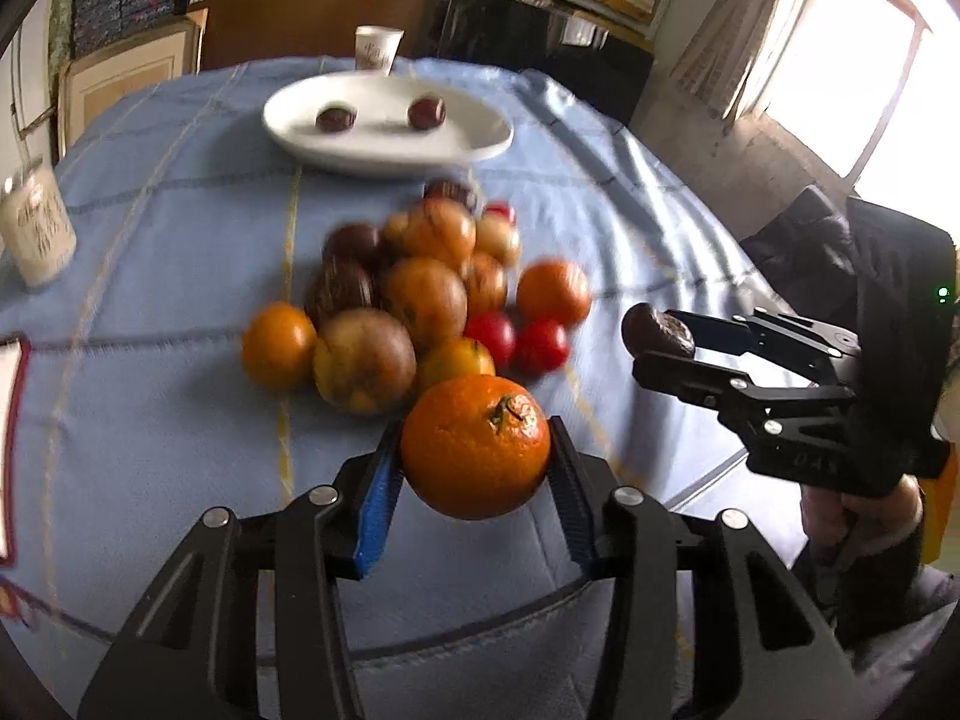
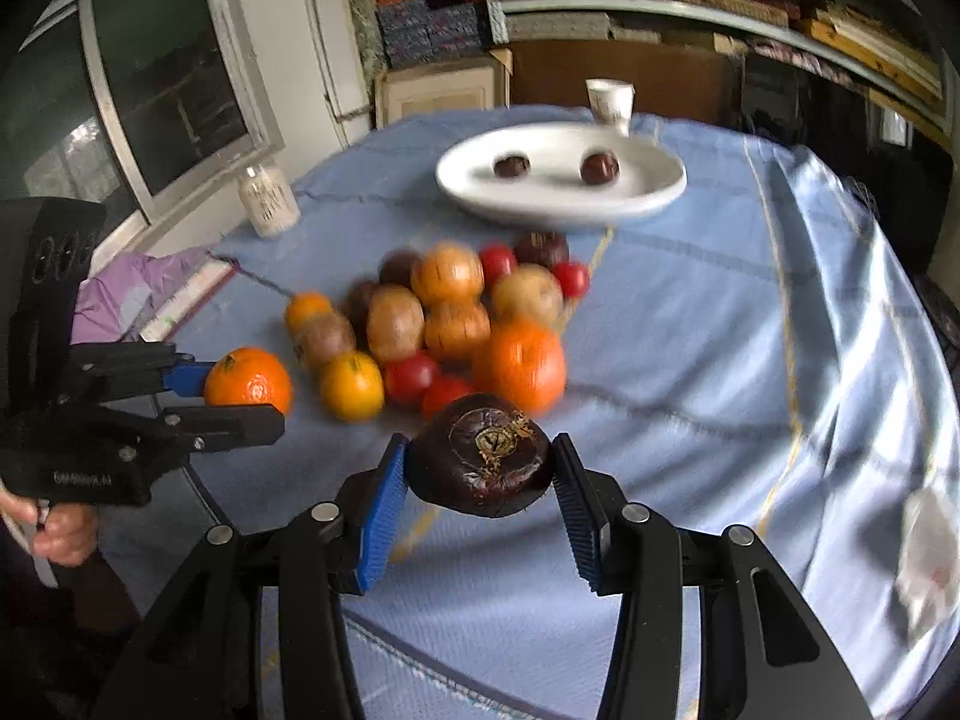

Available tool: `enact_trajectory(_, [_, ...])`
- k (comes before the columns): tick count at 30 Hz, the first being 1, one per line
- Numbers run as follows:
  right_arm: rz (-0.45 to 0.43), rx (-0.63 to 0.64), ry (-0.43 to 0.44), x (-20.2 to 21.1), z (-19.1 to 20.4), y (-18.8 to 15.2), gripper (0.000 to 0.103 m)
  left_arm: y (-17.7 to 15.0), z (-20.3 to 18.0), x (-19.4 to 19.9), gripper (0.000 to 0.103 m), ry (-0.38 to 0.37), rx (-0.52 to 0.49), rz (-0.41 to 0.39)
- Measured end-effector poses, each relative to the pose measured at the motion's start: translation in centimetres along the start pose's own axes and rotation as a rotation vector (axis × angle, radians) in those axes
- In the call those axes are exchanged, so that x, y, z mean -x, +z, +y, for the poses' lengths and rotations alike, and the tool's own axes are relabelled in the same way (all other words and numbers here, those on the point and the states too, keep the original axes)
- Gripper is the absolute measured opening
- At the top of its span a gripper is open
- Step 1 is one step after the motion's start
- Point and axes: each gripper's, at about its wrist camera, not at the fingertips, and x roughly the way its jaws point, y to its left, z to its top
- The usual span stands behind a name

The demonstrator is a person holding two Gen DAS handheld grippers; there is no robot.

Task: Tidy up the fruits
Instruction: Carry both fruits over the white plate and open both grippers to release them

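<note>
My left gripper is shut on an orange tangerine and holds it above the blue tablecloth; it also shows in the right wrist view. My right gripper is shut on a dark purple fruit, seen too in the left wrist view. A pile of several mixed fruits lies mid-table. A white oval plate beyond it holds two dark purple fruits.
A paper cup stands behind the plate. A white jar stands at the table's left. A purple cloth and a card lie at the left edge. Shelves and a window surround the table.
</note>
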Motion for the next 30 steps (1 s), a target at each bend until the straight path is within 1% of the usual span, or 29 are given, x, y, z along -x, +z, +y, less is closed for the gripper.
enact_trajectory(1, [-0.018, 0.008, 0.010, 0.5, -0.2, 1.4, 0.049, 0.8, 0.2, 0.4, 0.045, -0.006, -0.005, -0.007])
enact_trajectory(2, [-0.032, 0.013, 0.012, 0.8, -0.3, 2.2, 0.049, 2.3, 0.6, 1.0, 0.045, -0.011, -0.012, -0.021])
enact_trajectory(4, [-0.079, 0.030, 0.000, 1.0, -0.8, 5.0, 0.049, 5.0, 1.1, 1.4, 0.046, 0.003, -0.025, -0.046])
enact_trajectory(6, [-0.121, 0.028, -0.020, 0.4, -1.6, 8.1, 0.049, 8.9, 2.1, 1.2, 0.046, 0.027, -0.032, -0.074])
enact_trajectory(8, [-0.140, 0.009, -0.028, -0.9, -2.9, 10.8, 0.049, 11.8, 2.8, 0.4, 0.046, 0.042, -0.023, -0.088])
enact_trajectory(11, [-0.131, -0.057, -0.039, -4.4, -5.4, 14.4, 0.049, 16.8, 4.3, -3.1, 0.046, 0.100, -0.017, -0.094])
enact_trajectory(14, [-0.087, -0.100, -0.066, -8.7, -7.7, 16.8, 0.049, 19.8, 6.1, -7.6, 0.046, 0.127, 0.012, -0.045])
enact_trajectory(18, [-0.016, -0.129, -0.084, -13.8, -9.4, 18.1, 0.049, 21.2, 7.9, -12.2, 0.045, 0.154, 0.038, 0.024])
enact_trajectory(21, [0.008, -0.139, -0.074, -15.9, -10.0, 18.3, 0.049, 21.5, 8.6, -14.3, 0.046, 0.167, 0.036, 0.048])
enact_trajectory(23, [0.016, -0.132, -0.081, -16.7, -10.1, 18.4, 0.049, 21.7, 8.7, -15.4, 0.046, 0.166, 0.035, 0.065])
enact_trajectory(27, [0.018, -0.121, -0.082, -17.4, -10.0, 18.5, 0.049, 21.8, 8.9, -16.3, 0.046, 0.172, 0.032, 0.075])
enact_trajectory(28, [0.016, -0.118, -0.081, -17.3, -10.1, 18.7, 0.055, 21.9, 9.1, -16.5, 0.047, 0.179, 0.030, 0.082])
enact_trajectory(29, [0.014, -0.118, -0.083, -17.1, -10.1, 18.8, 0.061, 21.8, 9.1, -16.5, 0.061, 0.183, 0.029, 0.090])
enact_trajectory(30, [0.000, -0.128, -0.085, -16.3, -10.1, 18.8, 0.064, 21.8, 9.1, -16.1, 0.068, 0.191, 0.033, 0.085])
